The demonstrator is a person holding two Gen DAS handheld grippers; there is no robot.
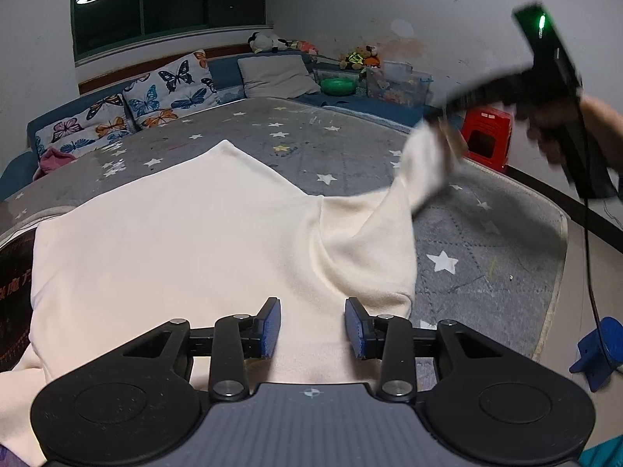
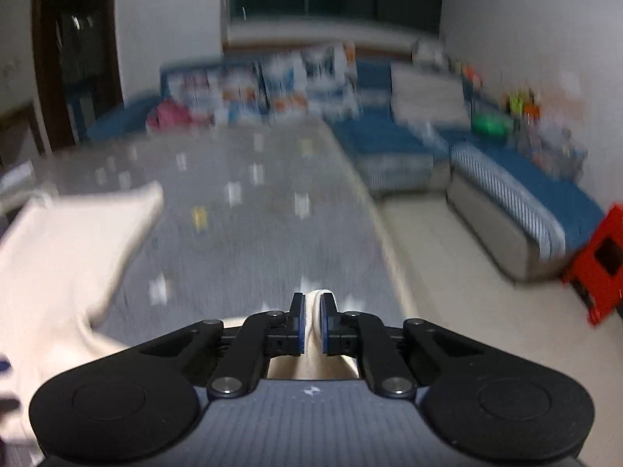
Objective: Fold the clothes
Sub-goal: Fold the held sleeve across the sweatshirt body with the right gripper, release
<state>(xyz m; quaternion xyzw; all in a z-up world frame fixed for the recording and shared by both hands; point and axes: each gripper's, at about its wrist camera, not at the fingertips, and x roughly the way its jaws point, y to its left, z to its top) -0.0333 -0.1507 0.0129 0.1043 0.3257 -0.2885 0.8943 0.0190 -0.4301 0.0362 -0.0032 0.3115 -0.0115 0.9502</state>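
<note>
1. My left hand-held gripper [image 1: 311,327] is at the bottom centre of the left wrist view. Its blue pads are wide apart and hold nothing; it hovers over the near edge of the cream garment [image 1: 175,249].
2. The cream garment lies spread on the grey star-patterned mattress [image 1: 486,257] and fills the lower left and centre of this view.
3. One sleeve [image 1: 420,171] of the garment rises to the upper right, where my right hand-held gripper [image 1: 447,116], blurred, has it.
4. In the right wrist view, my right hand-held gripper [image 2: 311,323] is at the bottom centre. Its pads are almost closed and pinch a fold of the cream cloth [image 2: 313,311] between them.
5. The rest of the garment [image 2: 58,257] is at the left of that view, blurred.
6. A red stool [image 1: 486,132] stands beside the mattress at the right.
</note>
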